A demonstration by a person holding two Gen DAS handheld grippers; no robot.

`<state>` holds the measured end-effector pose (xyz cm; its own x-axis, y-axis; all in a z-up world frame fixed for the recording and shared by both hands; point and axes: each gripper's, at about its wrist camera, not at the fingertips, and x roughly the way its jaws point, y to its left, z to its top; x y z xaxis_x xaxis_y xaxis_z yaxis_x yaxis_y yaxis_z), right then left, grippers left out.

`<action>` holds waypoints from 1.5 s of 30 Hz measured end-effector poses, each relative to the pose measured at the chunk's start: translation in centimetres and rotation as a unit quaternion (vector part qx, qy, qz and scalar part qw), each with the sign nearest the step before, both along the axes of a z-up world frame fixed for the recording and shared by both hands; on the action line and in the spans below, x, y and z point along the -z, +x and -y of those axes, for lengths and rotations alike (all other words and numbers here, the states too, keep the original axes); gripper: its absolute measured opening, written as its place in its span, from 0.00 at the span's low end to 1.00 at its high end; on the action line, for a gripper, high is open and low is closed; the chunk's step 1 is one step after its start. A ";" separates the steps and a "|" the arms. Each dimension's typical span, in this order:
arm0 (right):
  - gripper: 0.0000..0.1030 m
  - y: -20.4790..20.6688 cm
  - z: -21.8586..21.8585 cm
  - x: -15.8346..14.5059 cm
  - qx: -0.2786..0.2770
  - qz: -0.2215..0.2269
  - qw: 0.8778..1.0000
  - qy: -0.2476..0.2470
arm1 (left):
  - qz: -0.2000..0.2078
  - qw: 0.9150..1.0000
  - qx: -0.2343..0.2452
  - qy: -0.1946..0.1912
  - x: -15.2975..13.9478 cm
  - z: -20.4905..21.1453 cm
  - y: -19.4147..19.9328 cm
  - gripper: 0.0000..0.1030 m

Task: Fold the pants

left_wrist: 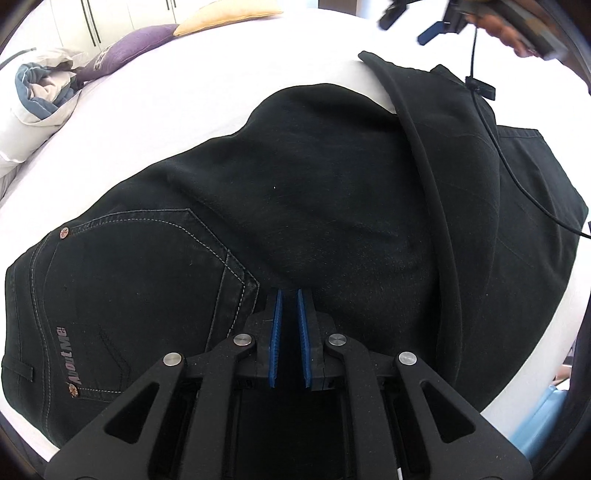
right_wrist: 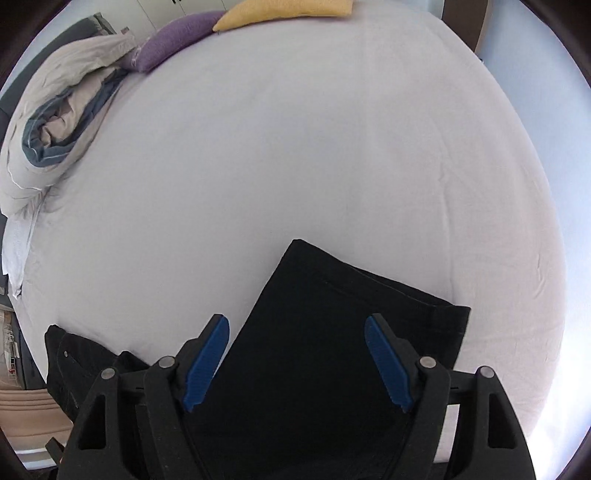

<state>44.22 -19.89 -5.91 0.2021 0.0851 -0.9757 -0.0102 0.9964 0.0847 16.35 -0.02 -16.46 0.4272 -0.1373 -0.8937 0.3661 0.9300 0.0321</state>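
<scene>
Black pants (left_wrist: 314,192) lie on the white bed sheet (left_wrist: 166,110), back pocket (left_wrist: 147,266) and waistband at the lower left, a leg folded back across at the right. My left gripper (left_wrist: 290,295) hovers over the seat, blue pads nearly together with a thin gap and nothing between them. In the right wrist view my right gripper (right_wrist: 297,325) is open wide above the leg end of the pants (right_wrist: 332,332), holding nothing. The right gripper also shows in the left wrist view (left_wrist: 410,26), raised above the far right of the bed.
A crumpled grey and blue duvet (right_wrist: 59,122) lies at the far left of the bed. A purple pillow (right_wrist: 173,40) and a yellow pillow (right_wrist: 284,11) sit at the head. A black cable (left_wrist: 495,136) hangs across the pants at the right.
</scene>
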 end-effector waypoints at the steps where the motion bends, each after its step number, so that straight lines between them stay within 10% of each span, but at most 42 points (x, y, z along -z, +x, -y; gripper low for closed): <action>1: 0.76 0.8 -0.8 0.8 -0.002 -0.010 1.000 -0.015 | 0.002 1.000 0.001 0.002 0.0 -0.1 0.1 0.08; 19: 0.66 6.0 -2.4 7.9 0.055 -0.098 0.993 -0.049 | 0.020 1.000 0.002 -0.001 0.1 -1.8 -3.1 0.08; 24: 0.19 5.4 -0.4 7.1 0.040 -0.083 0.995 -0.047 | 0.020 1.000 -0.001 0.001 0.0 -1.2 -3.1 0.08; 27: 0.09 4.7 1.4 6.7 0.036 -0.081 0.996 -0.031 | 0.021 1.000 -0.004 0.003 0.0 -1.1 -3.2 0.08; 38: 0.04 -0.6 8.1 -0.1 0.056 0.033 0.996 0.057 | 0.011 1.000 -0.008 0.011 0.3 -0.6 -2.9 0.08; 45: 0.03 -12.7 13.8 -6.6 0.080 0.146 0.983 0.082 | 0.009 1.000 -0.017 0.025 0.2 0.1 -2.4 0.08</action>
<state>31.54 -33.68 0.70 0.4957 0.1813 -0.8493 0.0973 0.9602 0.2617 13.90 -0.15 -16.63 0.4464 -0.0777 -0.8914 0.3333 0.9390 0.0851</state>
